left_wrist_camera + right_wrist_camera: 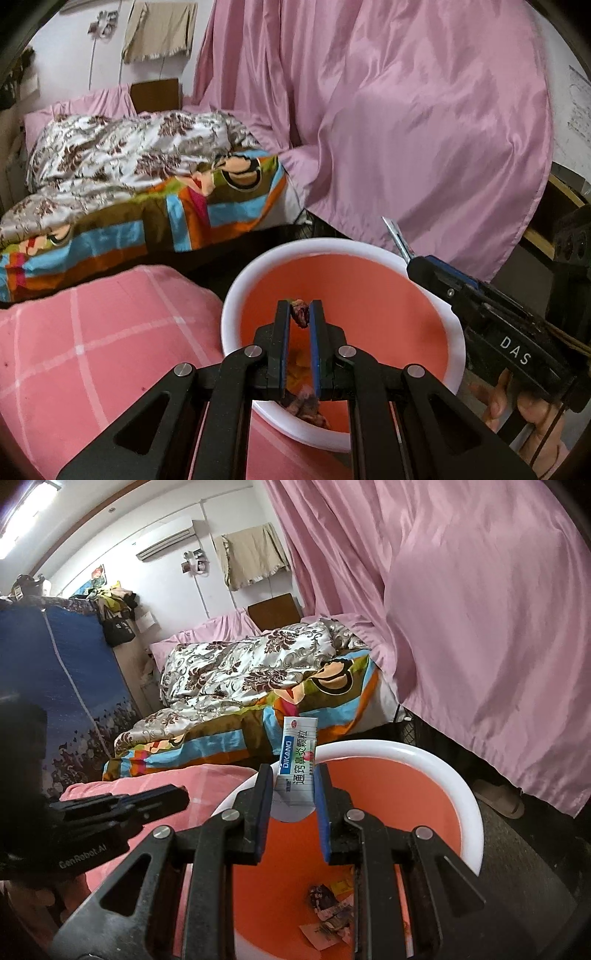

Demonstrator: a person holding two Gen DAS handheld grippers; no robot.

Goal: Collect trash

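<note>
1. You already have several wrappers (328, 908) lying at the bottom of the bin (436, 760), so part of the collecting looks done.
2. Your left hand-held gripper (300, 314) is clamped on a small dark crumpled scrap (301, 313), held above the open bin (456, 332), inside its white rim.
3. Your right hand-held gripper (293, 790) grips a white and green sachet (299, 760) that stands upright between its pads, just over the bin's near rim.
4. Neither piece is dropped yet; both hang over the orange inside, so releasing them seems the step in hand.
5. Whether more trash waits on the bed (236, 686) cannot be told.
</note>
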